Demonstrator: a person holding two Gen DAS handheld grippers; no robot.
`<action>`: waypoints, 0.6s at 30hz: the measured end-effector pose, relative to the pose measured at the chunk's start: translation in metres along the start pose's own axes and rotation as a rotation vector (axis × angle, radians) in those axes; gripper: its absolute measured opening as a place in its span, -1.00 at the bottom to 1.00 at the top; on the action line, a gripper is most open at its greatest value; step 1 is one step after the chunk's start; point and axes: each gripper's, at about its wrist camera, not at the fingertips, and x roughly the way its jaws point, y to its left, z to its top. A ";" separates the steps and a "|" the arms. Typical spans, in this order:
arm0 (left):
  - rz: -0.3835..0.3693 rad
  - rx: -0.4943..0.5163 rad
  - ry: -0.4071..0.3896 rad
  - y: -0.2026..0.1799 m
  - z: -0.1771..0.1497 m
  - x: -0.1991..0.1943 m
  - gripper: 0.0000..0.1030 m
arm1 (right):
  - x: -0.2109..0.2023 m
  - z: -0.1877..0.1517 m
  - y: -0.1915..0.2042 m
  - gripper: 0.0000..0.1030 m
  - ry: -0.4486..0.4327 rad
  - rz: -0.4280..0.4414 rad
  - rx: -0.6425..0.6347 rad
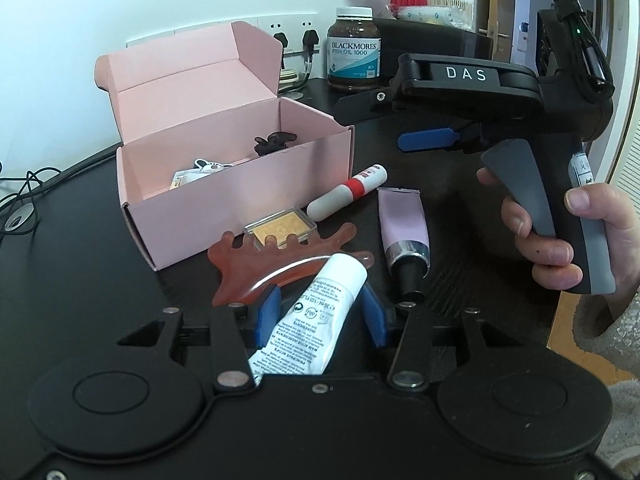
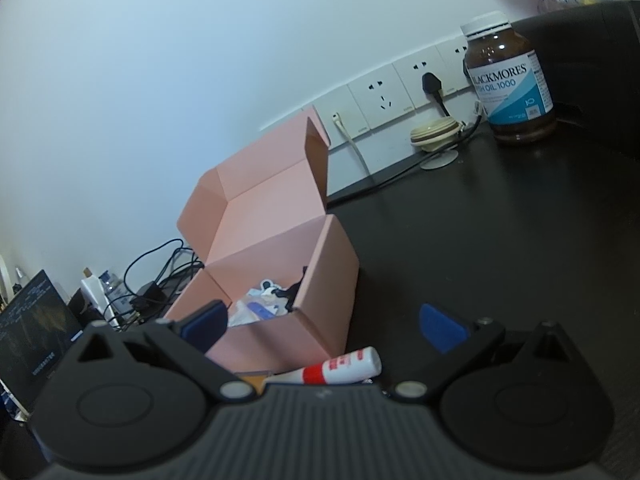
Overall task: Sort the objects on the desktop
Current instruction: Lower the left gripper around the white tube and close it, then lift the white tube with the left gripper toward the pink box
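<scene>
Clamped between the blue pads of the left gripper (image 1: pixel 320 316), at the bottom centre of the left wrist view, is a white cream tube (image 1: pixel 310 312), its capped end pointing up the frame and its crimped tail tucked back toward the camera. Just beyond it on the black desk (image 1: pixel 460 216) lies a reddish translucent comb-like massage tool (image 1: pixel 256 268), partly under the tube, with a lilac tube (image 1: pixel 403 232) to its right, a small clear case holding a gold pad (image 1: pixel 280 226) above it, and a white stick with a red band (image 1: pixel 348 192) further up. Centre left stands the open pink cardboard box (image 1: pixel 224 184), lid flap raised, already holding a black clip and a few small packets. At right of frame a hand (image 1: pixel 560 236) holds the right gripper (image 1: pixel 430 140); in its own view its blue fingers (image 2: pixel 442 328) stand wide apart with nothing between them. At upper centre, a brown fish-oil bottle (image 1: pixel 354 52) stands by the wall. My judgement is that the tube is bound for the box. The grip sits on a soft, rounded body, so the tube could squirm out or pivot; carried low, its tip might snag the massage tool or strike the box's front wall and push the light box away.
</scene>
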 end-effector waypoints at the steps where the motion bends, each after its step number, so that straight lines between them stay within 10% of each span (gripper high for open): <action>1: 0.005 0.001 -0.004 -0.001 0.000 0.000 -0.16 | 0.000 0.000 0.000 0.99 0.000 0.001 0.001; 5: 0.033 0.022 -0.022 -0.003 -0.003 -0.003 -0.47 | 0.001 0.001 0.000 0.99 0.002 0.005 0.001; 18: 0.119 0.031 -0.125 0.001 -0.006 -0.024 -0.48 | 0.002 0.001 0.000 0.99 0.007 -0.002 0.002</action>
